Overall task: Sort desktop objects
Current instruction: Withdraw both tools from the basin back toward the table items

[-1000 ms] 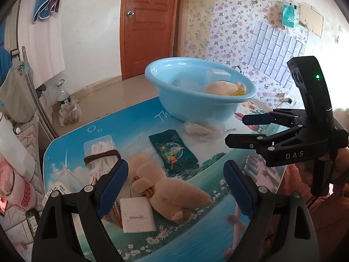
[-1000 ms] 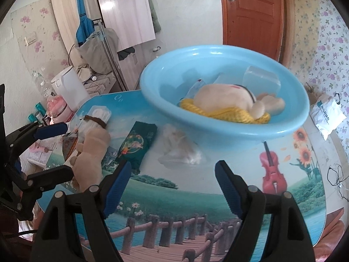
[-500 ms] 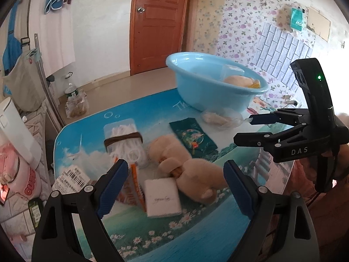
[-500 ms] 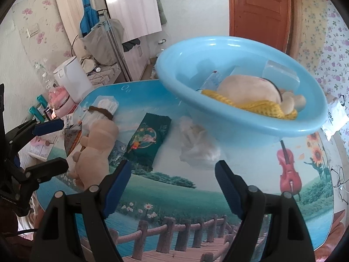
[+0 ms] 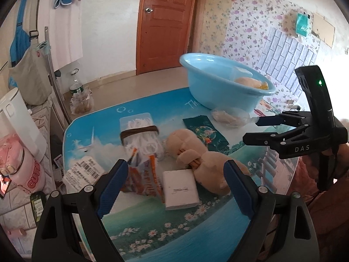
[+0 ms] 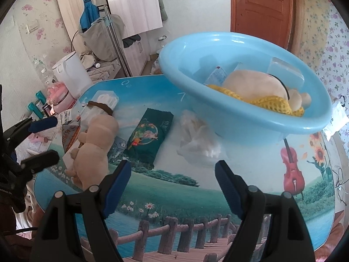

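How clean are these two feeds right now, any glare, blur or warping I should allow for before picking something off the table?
Left wrist view: sharp; strong fisheye bend, dark corners; window glare washes out the far right behind the right gripper. Right wrist view: sharp; the blue basin bulges from distortion; bright sheen on the table around the clear plastic bag blurs its outline.

Your left gripper hangs wide over a tight cluster: white box, plush toy and orange packet touching. Your right gripper has bare tabletop beneath; crumpled plastic and basin block ahead.
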`<action>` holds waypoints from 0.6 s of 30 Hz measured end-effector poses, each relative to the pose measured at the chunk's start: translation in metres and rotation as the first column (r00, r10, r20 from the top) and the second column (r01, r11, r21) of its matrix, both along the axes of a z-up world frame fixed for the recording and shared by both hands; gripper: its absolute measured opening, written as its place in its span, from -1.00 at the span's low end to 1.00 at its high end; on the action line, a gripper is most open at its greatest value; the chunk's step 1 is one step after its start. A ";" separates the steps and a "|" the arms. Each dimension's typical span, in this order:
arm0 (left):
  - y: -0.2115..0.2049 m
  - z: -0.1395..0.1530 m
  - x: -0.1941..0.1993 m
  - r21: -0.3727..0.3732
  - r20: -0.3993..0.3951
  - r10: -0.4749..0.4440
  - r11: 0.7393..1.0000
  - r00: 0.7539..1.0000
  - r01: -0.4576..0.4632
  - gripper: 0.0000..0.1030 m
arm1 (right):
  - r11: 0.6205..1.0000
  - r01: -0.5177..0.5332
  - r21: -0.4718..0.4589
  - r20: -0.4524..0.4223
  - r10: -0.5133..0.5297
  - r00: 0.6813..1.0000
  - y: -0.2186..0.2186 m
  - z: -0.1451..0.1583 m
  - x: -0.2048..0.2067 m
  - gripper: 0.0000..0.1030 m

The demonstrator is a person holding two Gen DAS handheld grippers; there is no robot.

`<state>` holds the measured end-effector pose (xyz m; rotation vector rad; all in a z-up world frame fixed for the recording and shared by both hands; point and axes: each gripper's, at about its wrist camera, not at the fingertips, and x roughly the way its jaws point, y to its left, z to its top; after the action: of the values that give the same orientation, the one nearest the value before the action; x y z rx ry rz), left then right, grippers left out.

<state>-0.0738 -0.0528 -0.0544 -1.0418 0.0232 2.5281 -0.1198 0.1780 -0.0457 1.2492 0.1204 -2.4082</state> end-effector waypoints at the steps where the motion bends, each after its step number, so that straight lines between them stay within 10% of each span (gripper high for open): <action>1: -0.004 -0.001 -0.001 -0.002 0.002 0.006 1.000 1.000 -0.006 0.73 | 1.000 -0.001 0.001 -0.001 0.001 1.000 -0.001 0.000 0.000 0.56; 18: -0.059 -0.008 -0.014 -0.038 0.016 0.132 0.991 0.991 -0.131 0.73 | 0.999 -0.013 0.047 0.013 0.013 1.000 -0.004 -0.004 -0.002 0.56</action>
<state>-0.0878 -0.1120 -0.0620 -1.1155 -0.0042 2.6446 -0.1222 0.1742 -0.0492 1.2806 0.1816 -2.3989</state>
